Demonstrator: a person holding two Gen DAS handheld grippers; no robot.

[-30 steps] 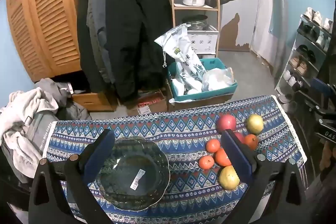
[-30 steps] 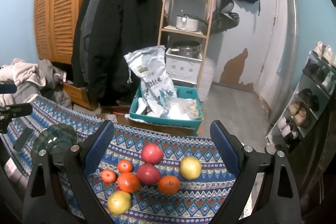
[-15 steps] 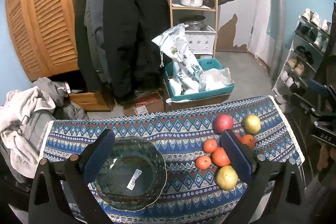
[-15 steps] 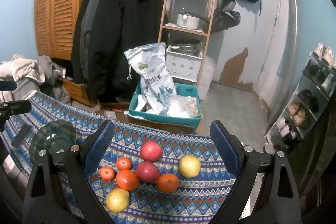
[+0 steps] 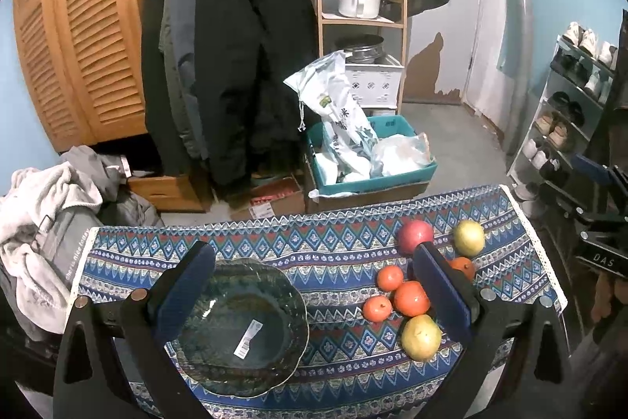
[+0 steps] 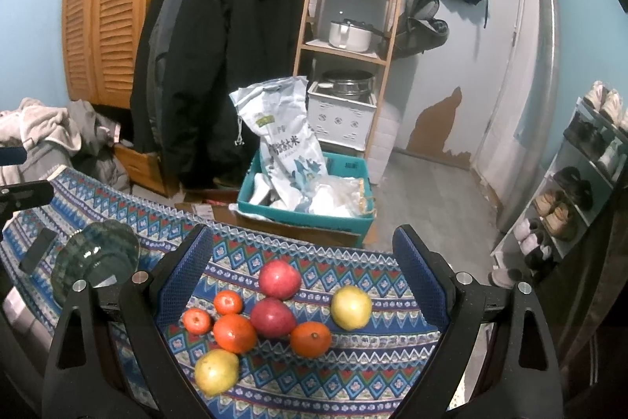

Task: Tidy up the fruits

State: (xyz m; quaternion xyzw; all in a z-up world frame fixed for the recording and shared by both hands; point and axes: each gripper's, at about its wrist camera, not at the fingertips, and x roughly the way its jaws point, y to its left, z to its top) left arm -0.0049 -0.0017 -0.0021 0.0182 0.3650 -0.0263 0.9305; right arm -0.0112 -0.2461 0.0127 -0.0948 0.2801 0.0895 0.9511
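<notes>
A dark glass bowl [image 5: 241,326] with a white sticker sits on the patterned tablecloth [image 5: 314,246], under my open left gripper [image 5: 314,285]. To its right lies a cluster of fruit: a red apple [image 5: 415,235], a yellow apple [image 5: 468,237], several oranges [image 5: 411,298] and a yellow pear [image 5: 420,337]. In the right wrist view my open right gripper [image 6: 304,273] hovers over the same cluster: two red apples [image 6: 279,278], oranges [image 6: 234,332], a yellow apple [image 6: 351,307] and the pear [image 6: 216,371]. The bowl [image 6: 96,260] shows at the left. Both grippers are empty.
Beyond the table's far edge stand a teal crate [image 5: 373,160] with bags, hanging dark coats [image 5: 227,65], a wooden shelf with a pot [image 5: 359,2] and a shoe rack [image 5: 569,112]. A pile of clothes [image 5: 43,207] lies at the left.
Both grippers have drawn back and risen a little, so the table and fruit sit slightly lower and farther in view. Nothing was picked up; both stay open.
</notes>
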